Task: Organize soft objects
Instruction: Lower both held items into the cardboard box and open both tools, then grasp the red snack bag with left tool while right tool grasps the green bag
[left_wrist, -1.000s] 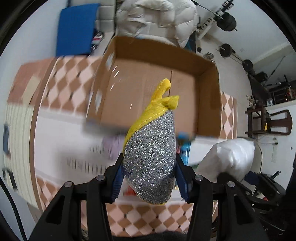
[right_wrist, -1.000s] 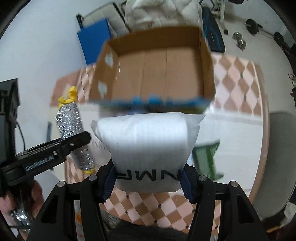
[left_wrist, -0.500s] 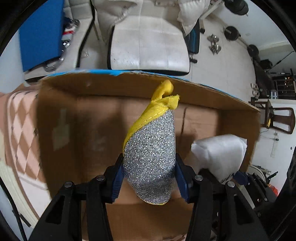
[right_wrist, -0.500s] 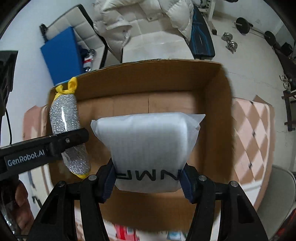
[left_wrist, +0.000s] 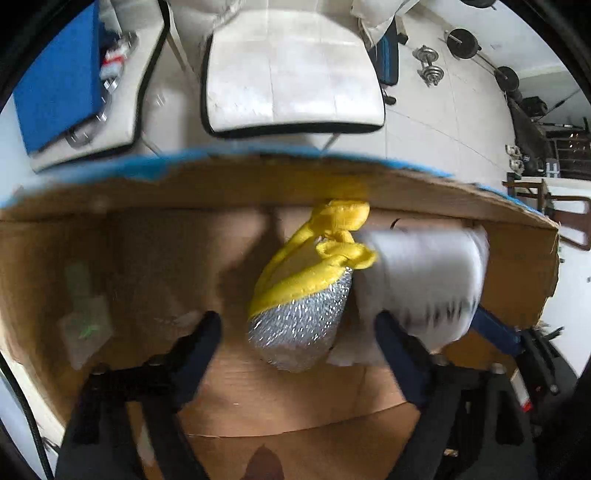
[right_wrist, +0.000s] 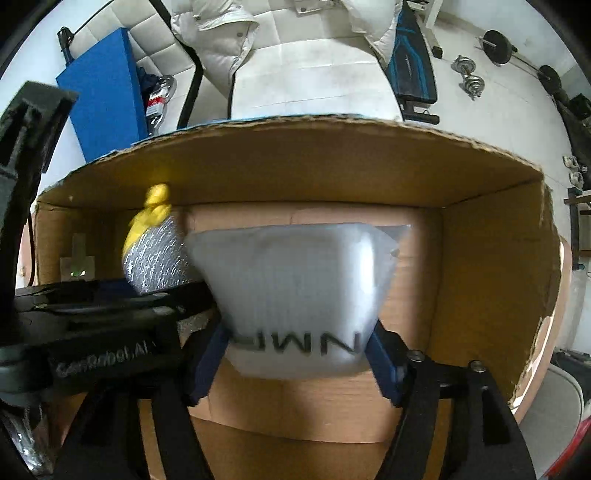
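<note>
Both grippers are inside an open cardboard box (left_wrist: 110, 258) (right_wrist: 491, 266). My left gripper (left_wrist: 295, 332) is open, its fingers spread wide. The silver glitter pouch with a yellow knotted top (left_wrist: 306, 295) is free between them, against the box's far wall; it also shows in the right wrist view (right_wrist: 155, 254). My right gripper (right_wrist: 299, 354) still touches both sides of a white plastic-wrapped soft pack (right_wrist: 299, 288) low in the box; this pack lies right of the pouch in the left wrist view (left_wrist: 421, 280).
A white cushioned seat (left_wrist: 291, 70) and a blue pad (left_wrist: 59, 81) stand beyond the box. Dumbbells (right_wrist: 469, 74) and a bench (right_wrist: 413, 70) are on the floor at the right. A white jacket (right_wrist: 221, 37) lies on the sofa.
My left gripper opened and let go of the glitter pouch, which dropped toward the far wall. Both grippers went deeper into the box. The white pack moved next to the pouch.
</note>
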